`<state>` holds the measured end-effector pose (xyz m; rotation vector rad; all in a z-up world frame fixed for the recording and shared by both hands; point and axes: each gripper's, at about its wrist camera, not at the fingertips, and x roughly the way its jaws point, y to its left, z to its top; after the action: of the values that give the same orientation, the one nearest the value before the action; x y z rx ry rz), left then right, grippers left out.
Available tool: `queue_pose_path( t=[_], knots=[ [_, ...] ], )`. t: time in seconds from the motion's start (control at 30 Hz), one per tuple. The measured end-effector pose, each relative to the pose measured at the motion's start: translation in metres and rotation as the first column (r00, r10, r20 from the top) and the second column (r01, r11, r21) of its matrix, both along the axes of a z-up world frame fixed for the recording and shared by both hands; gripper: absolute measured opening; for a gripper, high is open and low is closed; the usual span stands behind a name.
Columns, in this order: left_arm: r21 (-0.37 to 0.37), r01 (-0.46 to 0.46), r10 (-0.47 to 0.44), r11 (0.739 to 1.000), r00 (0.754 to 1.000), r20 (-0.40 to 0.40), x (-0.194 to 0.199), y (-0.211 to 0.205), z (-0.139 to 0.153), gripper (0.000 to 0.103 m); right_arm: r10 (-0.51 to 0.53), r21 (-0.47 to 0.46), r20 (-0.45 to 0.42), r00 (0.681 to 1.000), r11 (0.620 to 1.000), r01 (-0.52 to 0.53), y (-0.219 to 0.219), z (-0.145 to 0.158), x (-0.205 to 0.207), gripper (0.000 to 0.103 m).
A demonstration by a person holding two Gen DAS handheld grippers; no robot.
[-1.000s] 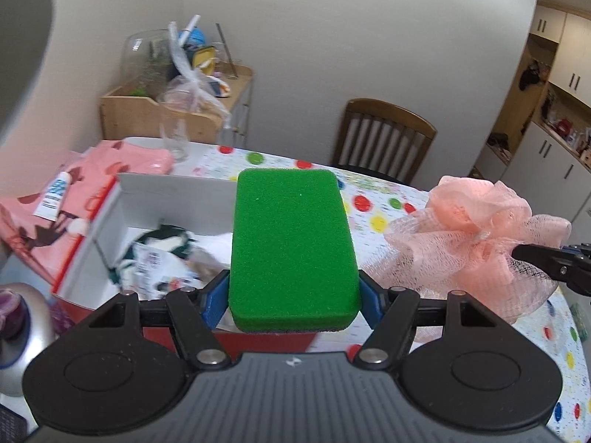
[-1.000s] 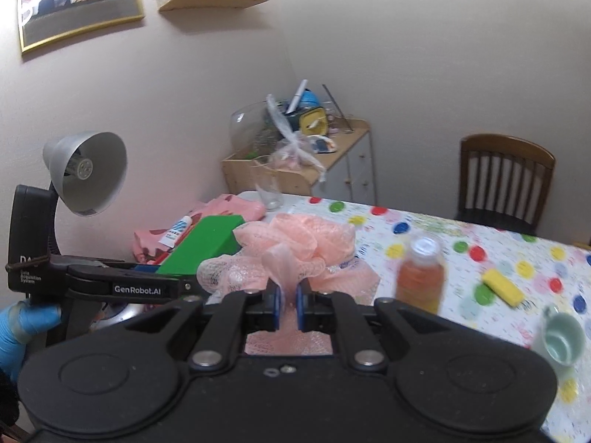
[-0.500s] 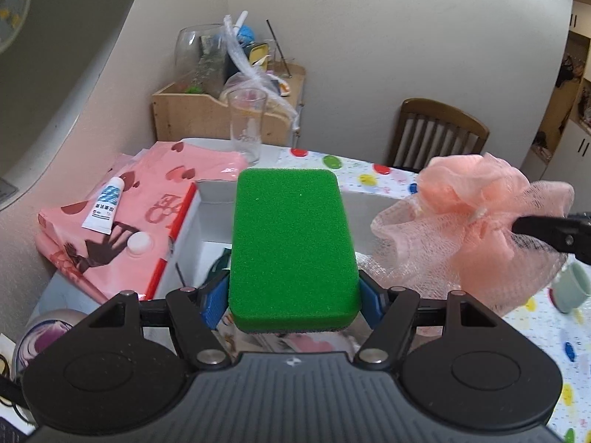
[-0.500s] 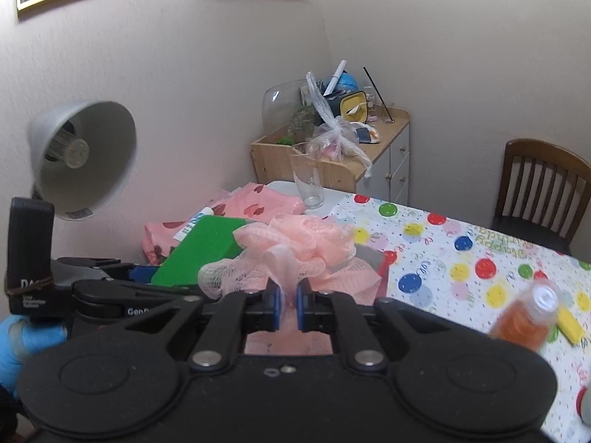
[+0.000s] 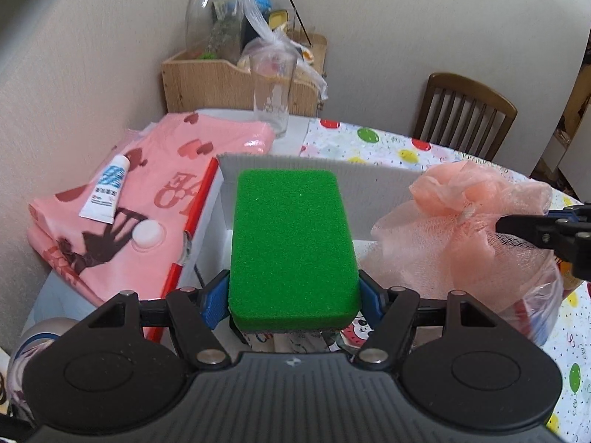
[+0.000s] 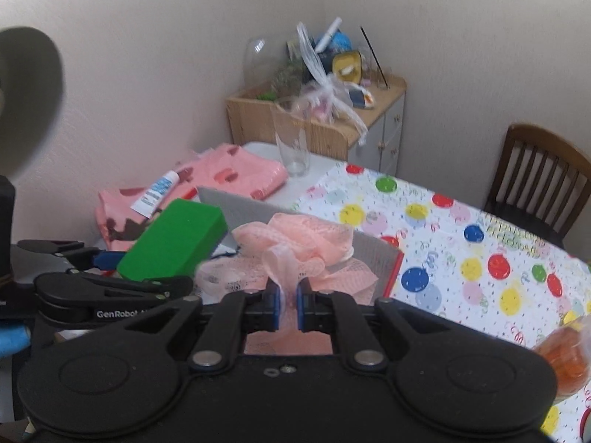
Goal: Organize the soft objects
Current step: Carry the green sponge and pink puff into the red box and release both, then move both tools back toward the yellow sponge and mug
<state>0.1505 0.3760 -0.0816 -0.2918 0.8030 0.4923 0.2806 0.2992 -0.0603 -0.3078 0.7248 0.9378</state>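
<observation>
My left gripper [image 5: 293, 297] is shut on a green sponge [image 5: 291, 247] and holds it flat over the open white box [image 5: 373, 181] with red sides. The sponge also shows in the right wrist view [image 6: 173, 238]. My right gripper [image 6: 289, 304] is shut on a pink mesh bath pouf [image 6: 295, 254], held above the box's right part. The pouf [image 5: 469, 229] hangs right of the sponge in the left wrist view, with the right gripper's fingers [image 5: 532, 227] clamped on it. The box contents are mostly hidden.
A pink folded cloth [image 5: 147, 192] with a white tube [image 5: 105, 193] lies left of the box. A tall glass [image 5: 271, 92] stands behind it, before a wooden cabinet [image 5: 221, 77]. A dotted tablecloth [image 6: 461, 258], a chair [image 5: 465, 114] and an orange bottle [image 6: 565, 358] lie right.
Both grippers have moved forward and left, over the box, carrying the sponge and the pouf. The views now tilt downward. The orange bottle has slid to the right edge of the right wrist view.
</observation>
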Motion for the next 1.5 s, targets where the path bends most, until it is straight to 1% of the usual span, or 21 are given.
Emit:
queue_pose_path(
  t=[0.2, 0.27, 0.43, 0.6, 0.67, 0.73, 0.83, 0.93, 1.0, 1.03, 1.13, 1.3, 1.5],
  knots=[
    [-0.007, 0.003, -0.003, 1.000, 1.000, -0.023, 0.015, 0.009, -0.011, 0.070, -0.036, -0.071, -0.037, 0.999, 0.997, 0.034, 0.011, -0.022, 0.015, 0.013],
    [-0.019, 0.002, -0.002, 1.000, 0.999, -0.034, 0.021, 0.013, -0.014, 0.070, -0.042, -0.090, -0.036, 0.998, 0.995, 0.038, 0.013, -0.026, 0.017, 0.014],
    [-0.040, -0.002, -0.001, 0.999, 0.998, -0.063, 0.033, 0.022, -0.019, 0.070, -0.048, -0.110, -0.034, 0.998, 0.993, 0.044, 0.014, -0.030, 0.018, 0.018],
    [-0.033, 0.005, -0.008, 0.999, 0.995, -0.096, 0.040, 0.025, -0.024, 0.070, -0.045, -0.126, -0.008, 0.999, 0.991, 0.044, 0.015, -0.028, 0.015, 0.021],
    [-0.033, 0.009, -0.012, 0.999, 0.995, -0.097, 0.040, 0.024, -0.024, 0.070, -0.045, -0.120, -0.006, 0.999, 0.992, 0.044, 0.014, -0.025, 0.015, 0.024],
    [-0.035, 0.011, -0.014, 0.999, 0.995, -0.096, 0.038, 0.024, -0.023, 0.070, -0.050, -0.107, -0.009, 0.999, 0.993, 0.049, 0.011, -0.022, 0.015, 0.032],
    [-0.038, 0.009, -0.012, 0.999, 0.996, -0.091, 0.036, 0.023, -0.022, 0.070, -0.049, -0.101, -0.008, 0.999, 0.994, 0.048, 0.009, -0.017, 0.014, 0.037],
    [-0.026, 0.008, -0.010, 1.000, 0.996, -0.091, 0.034, 0.021, -0.020, 0.072, -0.042, -0.090, -0.008, 0.999, 0.995, 0.041, 0.005, -0.013, 0.012, 0.040],
    [-0.022, 0.001, -0.002, 1.000, 0.997, -0.082, 0.031, 0.019, -0.018, 0.081, -0.040, -0.077, -0.013, 0.999, 0.996, 0.039, 0.002, -0.009, 0.010, 0.042],
    [-0.019, -0.001, -0.001, 1.000, 0.997, -0.075, 0.030, 0.018, -0.017, 0.081, -0.042, -0.072, -0.011, 0.999, 0.997, 0.041, 0.001, -0.008, 0.009, 0.043],
    [-0.024, -0.008, 0.007, 1.000, 0.998, -0.061, 0.026, 0.015, -0.015, 0.082, -0.040, -0.058, -0.013, 0.999, 0.998, 0.039, -0.005, -0.004, 0.005, 0.044],
    [-0.032, 0.007, -0.008, 0.999, 0.999, -0.035, 0.018, 0.004, -0.007, 0.082, -0.045, -0.029, -0.027, 0.999, 0.999, 0.044, -0.019, 0.002, 0.000, 0.045],
    [-0.016, 0.048, -0.048, 0.999, 0.998, 0.030, 0.004, -0.024, 0.014, 0.082, -0.043, 0.014, -0.030, 0.999, 0.999, 0.044, -0.042, 0.014, -0.013, 0.047]
  ],
)
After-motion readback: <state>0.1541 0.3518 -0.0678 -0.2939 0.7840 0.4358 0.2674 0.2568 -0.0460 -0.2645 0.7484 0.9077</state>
